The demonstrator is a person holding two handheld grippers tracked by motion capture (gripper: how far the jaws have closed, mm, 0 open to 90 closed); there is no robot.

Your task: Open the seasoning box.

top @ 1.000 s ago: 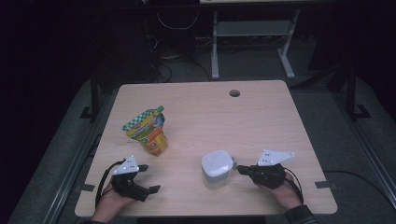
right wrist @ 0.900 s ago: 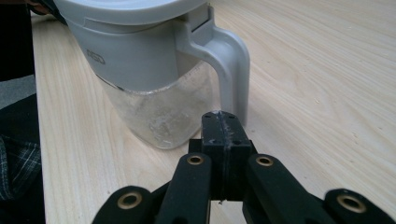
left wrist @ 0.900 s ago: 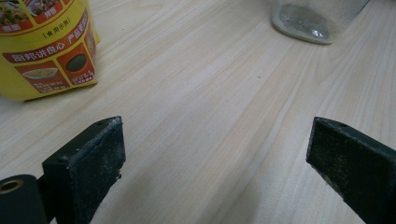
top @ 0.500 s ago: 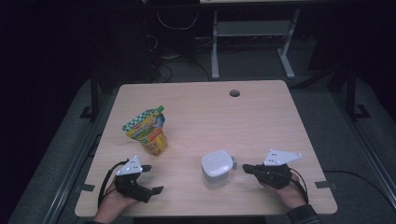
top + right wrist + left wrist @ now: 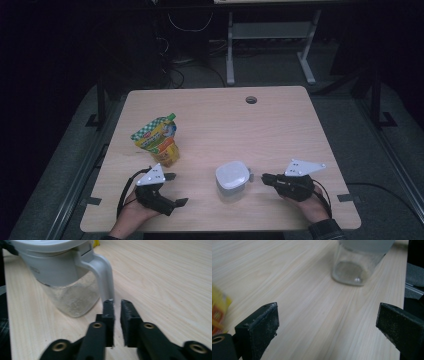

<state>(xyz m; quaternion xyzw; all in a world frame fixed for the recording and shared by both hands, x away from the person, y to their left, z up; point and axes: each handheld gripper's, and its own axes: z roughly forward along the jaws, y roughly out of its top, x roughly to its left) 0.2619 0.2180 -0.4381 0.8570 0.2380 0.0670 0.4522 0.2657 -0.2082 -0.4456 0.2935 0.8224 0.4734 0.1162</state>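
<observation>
Grippers resting low on the wooden table [image 5: 280, 125] in the high view: left gripper [image 5: 175, 189] lying at about seven o'clock, jaws spread wide and enclosing nothing, right gripper [image 5: 266, 178] sitting at about five o'clock, jaws pointing toward nine o'clock at the lidded jug [image 5: 232, 179] and having just been opening a little, with nothing between them. Jug standing upright near six o'clock, between the two grippers, just beside the right gripper's tips and well apart from the left one. Snack pouch [image 5: 157, 139] standing at about nine o'clock on the table, near the left gripper, apart from the jug. Round cable hole [image 5: 251, 100] lying toward twelve o'clock. Moving to the left gripper view: left gripper [image 5: 327, 322] showing both black jaws standing far apart over bare wood, clear base of the jug [image 5: 352, 270] sitting ahead at about one o'clock, a blurred yellow edge of the pouch [image 5: 219, 306] peeking in at nine o'clock. Moving to the right gripper view: right gripper [image 5: 117, 302] showing a narrow slit between its jaws, nothing gripped, tips lying just beside the foot of the grey handle [image 5: 103, 275], contact impossible to tell, jug [image 5: 65, 277] rising toward eleven o'clock under its pale lid.
</observation>
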